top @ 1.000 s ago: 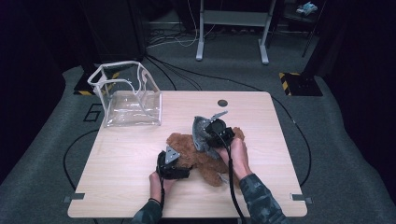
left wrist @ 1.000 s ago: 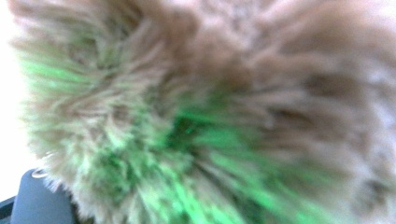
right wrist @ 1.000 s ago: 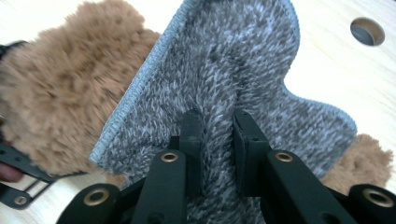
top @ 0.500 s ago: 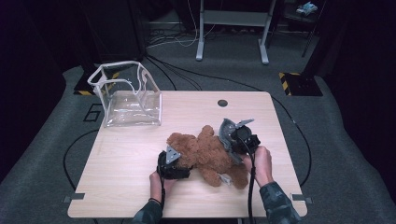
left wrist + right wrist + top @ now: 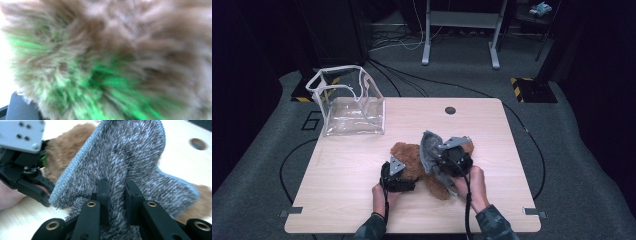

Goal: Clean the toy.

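pinching grey cloth (image 5: pixel 130 165), right gripper (image 5: pixel 116 187) clamped; left gripper (image 5: pixel 398 176) pressed into teddy bear (image 5: pixel 112 55), grip unclear

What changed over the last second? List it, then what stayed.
The right tongs, shut on the grey cloth, swung out to the right off the bear, then came back over it. The left tongs stayed clamped on the bear; the clear bag did not move.
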A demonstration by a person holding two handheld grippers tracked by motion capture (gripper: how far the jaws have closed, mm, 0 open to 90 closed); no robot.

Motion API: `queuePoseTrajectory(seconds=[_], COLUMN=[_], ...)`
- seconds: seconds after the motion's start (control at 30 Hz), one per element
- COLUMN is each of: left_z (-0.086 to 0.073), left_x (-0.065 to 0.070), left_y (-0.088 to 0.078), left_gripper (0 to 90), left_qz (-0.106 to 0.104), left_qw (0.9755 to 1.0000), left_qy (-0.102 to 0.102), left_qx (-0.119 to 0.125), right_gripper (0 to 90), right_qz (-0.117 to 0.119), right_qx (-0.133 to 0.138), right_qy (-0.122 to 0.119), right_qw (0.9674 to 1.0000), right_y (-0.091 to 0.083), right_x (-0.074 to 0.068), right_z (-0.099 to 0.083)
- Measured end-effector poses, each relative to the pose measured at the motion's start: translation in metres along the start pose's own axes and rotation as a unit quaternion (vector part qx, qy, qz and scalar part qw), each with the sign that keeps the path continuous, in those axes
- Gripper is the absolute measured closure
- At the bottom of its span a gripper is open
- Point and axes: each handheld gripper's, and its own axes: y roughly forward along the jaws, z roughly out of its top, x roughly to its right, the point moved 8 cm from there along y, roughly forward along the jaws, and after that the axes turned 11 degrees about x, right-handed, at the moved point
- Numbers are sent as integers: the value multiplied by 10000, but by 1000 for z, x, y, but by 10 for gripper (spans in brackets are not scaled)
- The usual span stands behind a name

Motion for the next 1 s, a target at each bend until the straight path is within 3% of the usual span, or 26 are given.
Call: queuePoseTrajectory(seconds=[0.13,0.2,0.37,0.57,0.7,0.83,1.0], left_z=[0,0,0,0,0,0,0], left_x=[-1,0,-1,0,0,-1,-1], left_y=[0,1,0,0,1,1,0], left_gripper=[148,148,148,148,148,148,148], left_qz=[-1,21,0,-14,1,-1,-17], left_qw=[10000,10000,10000,10000,10000,10000,10000], left_qy=[53,42,82,84,69,50,53], left_qx=[-18,20,-23,-17,22,22,-21], right_gripper=[766,768,770,772,772,771,768], right_qz=[52,52,-47,-226,-326,-326,-116], right_qx=[-244,-284,-320,-318,-427,-324,-22], right_qy=[-112,8,33,397,483,567,488], right_qw=[9996,9996,9995,9984,9974,9973,9987], right_y=[19,20,8,-11,-18,-26,-26], right_x=[-11,-8,5,29,40,43,25], right_z=[-12,-18,-29,-53,-64,-62,-39])
